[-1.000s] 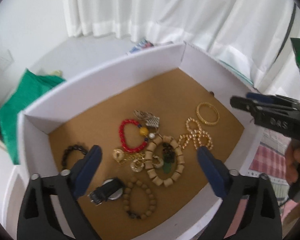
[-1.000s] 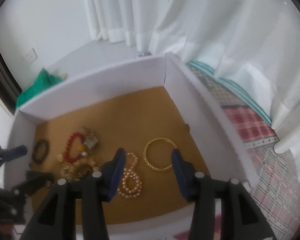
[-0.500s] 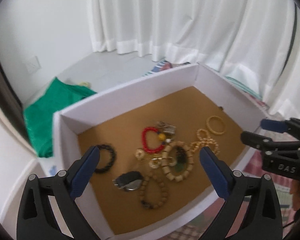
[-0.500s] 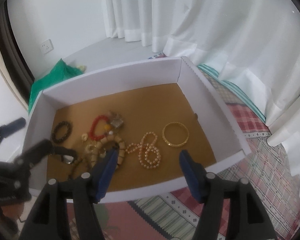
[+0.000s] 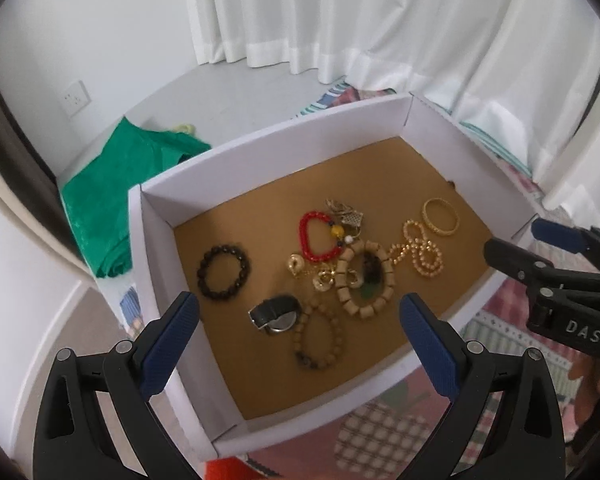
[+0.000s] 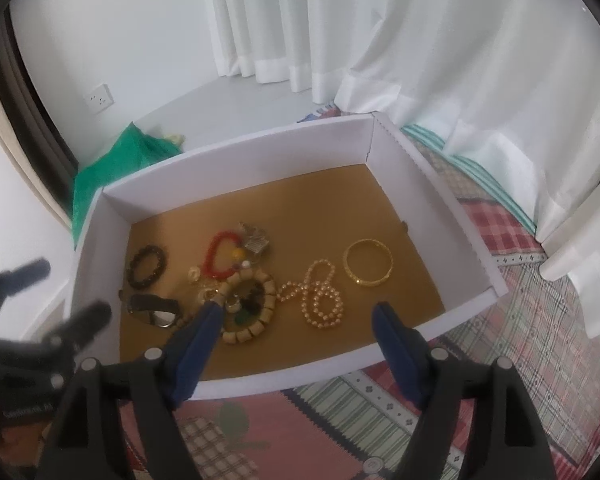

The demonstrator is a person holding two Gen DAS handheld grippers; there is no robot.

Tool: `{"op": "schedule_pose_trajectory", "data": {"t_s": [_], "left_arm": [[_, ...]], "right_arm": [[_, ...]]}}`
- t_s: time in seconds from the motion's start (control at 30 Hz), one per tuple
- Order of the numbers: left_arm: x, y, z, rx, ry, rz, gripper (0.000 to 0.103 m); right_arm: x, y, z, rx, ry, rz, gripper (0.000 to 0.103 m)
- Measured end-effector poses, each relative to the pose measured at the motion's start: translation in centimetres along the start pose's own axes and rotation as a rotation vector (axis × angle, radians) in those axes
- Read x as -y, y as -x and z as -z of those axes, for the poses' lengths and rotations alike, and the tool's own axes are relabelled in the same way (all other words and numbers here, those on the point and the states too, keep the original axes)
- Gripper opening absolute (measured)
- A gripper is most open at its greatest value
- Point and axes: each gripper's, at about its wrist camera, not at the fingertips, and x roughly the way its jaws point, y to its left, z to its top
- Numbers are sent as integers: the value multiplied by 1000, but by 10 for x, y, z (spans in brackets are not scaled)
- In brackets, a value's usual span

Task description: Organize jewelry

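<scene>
A white cardboard box [image 5: 260,148] [image 6: 236,148] with a brown floor holds the jewelry. Inside lie a gold bangle [image 5: 440,216] [image 6: 369,263], a pearl strand [image 5: 420,254] [image 6: 320,296], a red bead bracelet [image 5: 314,236] [image 6: 220,254], a black bead bracelet [image 5: 222,272] [image 6: 148,266], a wooden bead bracelet [image 5: 364,280] [image 6: 248,304], a watch [image 5: 276,314] [image 6: 152,308] and a brown bead bracelet [image 5: 320,338]. My left gripper [image 5: 296,340] is open and empty above the box's near edge. My right gripper [image 6: 300,324] is open and empty above the near wall.
A green cloth [image 5: 116,184] [image 6: 112,160] lies on the grey floor behind the box. White curtains [image 5: 380,20] hang at the back. A patterned plaid cloth [image 6: 520,300] lies under and right of the box. A wall socket [image 6: 99,98] is at left.
Both grippers have pulled back and up from the box, so the whole box now shows. The jewelry has not moved. Both stay open.
</scene>
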Motion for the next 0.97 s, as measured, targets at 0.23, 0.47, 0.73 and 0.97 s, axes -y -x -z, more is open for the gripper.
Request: {"op": "schedule_pose_trajectory", "data": {"t_s": [0.23,0.47,0.73,0.97], "left_arm": [[-10,2,-1,-29,59,4,100],[-12,3,-1,-19,69,-39,100],[-13,0,-3,-21,74,-32,100],[-13,2,0,13,75,-61,100]], "right_arm": [[-7,2,-1,-12,45,17,79],[-14,3,-3,-35,67,54,79],[-16,-1,-1,-40,69,59,79],[-17,-2,0,-36,71,54,79]]}}
